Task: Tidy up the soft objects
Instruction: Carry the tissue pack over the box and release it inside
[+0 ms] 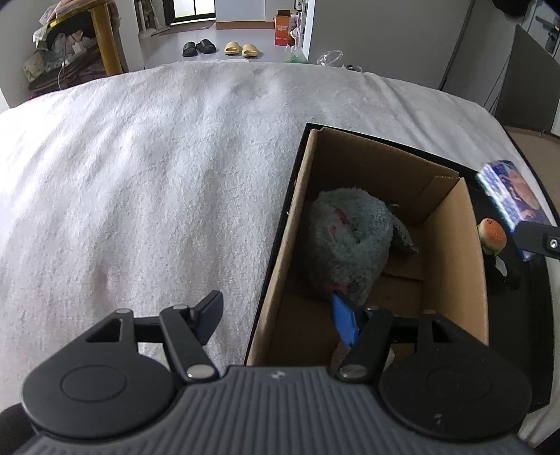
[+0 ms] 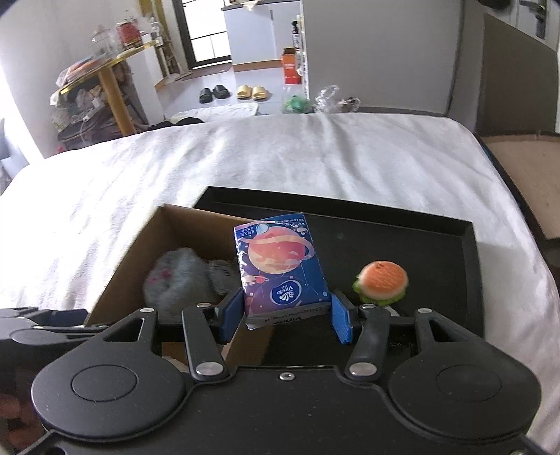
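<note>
A grey plush toy lies inside an open cardboard box on a black tray. My left gripper is open and empty, its left finger over the bed and its right finger inside the box near the plush. My right gripper is shut on a blue tissue pack with a planet print, held above the tray beside the box. The pack also shows in the left wrist view. A small burger plush sits on the tray to the right, also in the left wrist view.
The tray rests on a bed with a white fuzzy blanket. Beyond the bed are slippers, an orange box and a cluttered yellow table. A dark headboard stands at right.
</note>
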Demonstrator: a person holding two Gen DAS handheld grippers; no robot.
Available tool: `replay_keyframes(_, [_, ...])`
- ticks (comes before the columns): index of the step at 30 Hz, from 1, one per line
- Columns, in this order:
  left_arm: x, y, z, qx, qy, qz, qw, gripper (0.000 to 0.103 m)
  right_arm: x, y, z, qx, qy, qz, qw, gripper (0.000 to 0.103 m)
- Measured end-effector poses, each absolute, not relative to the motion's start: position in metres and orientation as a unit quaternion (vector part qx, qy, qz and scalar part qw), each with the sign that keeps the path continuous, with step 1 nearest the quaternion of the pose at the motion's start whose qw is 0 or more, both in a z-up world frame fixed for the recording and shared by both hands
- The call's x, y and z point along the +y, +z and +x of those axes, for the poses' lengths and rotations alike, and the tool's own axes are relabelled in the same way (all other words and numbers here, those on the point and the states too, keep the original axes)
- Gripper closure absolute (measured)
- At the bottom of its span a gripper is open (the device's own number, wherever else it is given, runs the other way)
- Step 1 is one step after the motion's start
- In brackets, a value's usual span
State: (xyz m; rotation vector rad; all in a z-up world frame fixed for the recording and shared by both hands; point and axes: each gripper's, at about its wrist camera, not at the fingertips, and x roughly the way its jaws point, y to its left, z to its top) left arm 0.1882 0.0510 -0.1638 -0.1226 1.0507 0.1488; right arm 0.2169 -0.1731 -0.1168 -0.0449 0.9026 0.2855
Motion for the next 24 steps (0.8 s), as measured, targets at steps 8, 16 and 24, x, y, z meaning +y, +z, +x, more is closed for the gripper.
replay_keyframes(8, [0.062, -0.169, 0.187, 0.492, 0.061, -0.084, 0.864, 0.038, -0.139, -0.12, 0.217, 0.437, 0.157, -0.035, 0.885, 0.051])
replay_keyframes(16, [0.068, -0.172, 0.185, 0.489, 0.041, -0.111, 0.864, 0.058, -0.111, -0.127, 0.216, 0.445, 0.172, -0.05, 0.878, 0.051])
replay_keyframes(24, [0.075, -0.177, 0.186, 0.496, 0.043, -0.121, 0.859, 0.089, -0.1, -0.141, 0.218, 0.454, 0.143, -0.079, 0.876, 0.035])
